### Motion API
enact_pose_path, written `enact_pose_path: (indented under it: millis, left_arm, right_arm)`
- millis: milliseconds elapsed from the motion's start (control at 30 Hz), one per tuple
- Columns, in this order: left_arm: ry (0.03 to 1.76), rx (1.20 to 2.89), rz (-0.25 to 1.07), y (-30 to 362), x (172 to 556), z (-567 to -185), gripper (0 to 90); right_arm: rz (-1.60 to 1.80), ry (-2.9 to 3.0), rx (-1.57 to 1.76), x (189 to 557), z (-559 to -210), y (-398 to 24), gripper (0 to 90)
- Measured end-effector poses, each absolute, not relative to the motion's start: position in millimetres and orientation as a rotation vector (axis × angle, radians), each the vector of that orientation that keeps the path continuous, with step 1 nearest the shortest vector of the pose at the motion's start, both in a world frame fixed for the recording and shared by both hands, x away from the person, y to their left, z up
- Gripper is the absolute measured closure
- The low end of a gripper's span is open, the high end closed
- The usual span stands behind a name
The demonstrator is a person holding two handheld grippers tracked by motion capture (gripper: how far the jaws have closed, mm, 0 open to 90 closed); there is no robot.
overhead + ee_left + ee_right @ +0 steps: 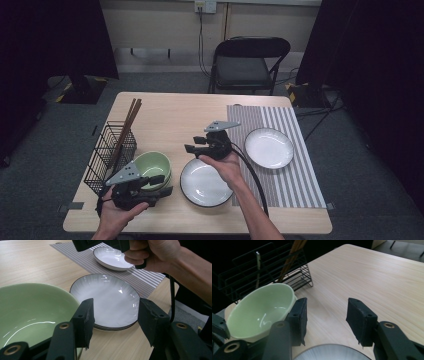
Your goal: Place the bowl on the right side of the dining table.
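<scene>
With both our left gripper [161, 184] and right gripper [194, 145] released and empty beside the green bowl [152, 167] near the rack [107, 152], we risk clipping its rim and sliding it into the plate [205, 185].

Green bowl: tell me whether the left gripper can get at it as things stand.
Probably yes. The left gripper sits right beside the green bowl, fingers apart with nothing between them, and nothing stands between it and the rim.

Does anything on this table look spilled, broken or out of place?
Nothing stands out. The green bowl sits upright, one white plate lies flat on the bare table, the other plate on the striped mat, and the chopsticks lean in the wire rack.
</scene>
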State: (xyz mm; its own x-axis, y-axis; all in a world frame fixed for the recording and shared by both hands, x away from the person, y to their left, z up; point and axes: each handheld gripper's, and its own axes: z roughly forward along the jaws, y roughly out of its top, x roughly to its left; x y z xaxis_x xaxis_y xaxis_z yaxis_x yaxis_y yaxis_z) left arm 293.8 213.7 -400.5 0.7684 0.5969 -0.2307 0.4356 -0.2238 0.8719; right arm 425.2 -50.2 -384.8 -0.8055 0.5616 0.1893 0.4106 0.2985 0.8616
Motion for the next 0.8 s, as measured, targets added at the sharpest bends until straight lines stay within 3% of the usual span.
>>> enact_pose_path:
  millis: [567,700,800]
  left_arm:
    - [0.841,1.845,0.14,239,302,-408,59.0]
    - [0.839,1.861,0.131,239,303,-409,60.9]
    - [0.837,1.866,0.119,241,305,-413,68.4]
  right_arm:
    - [1.533,2.583,0.762,421,-391,10,52.3]
    - [1.529,2.606,0.779,424,-396,14,56.1]
    - [1.508,2.622,0.784,426,-400,17,58.2]
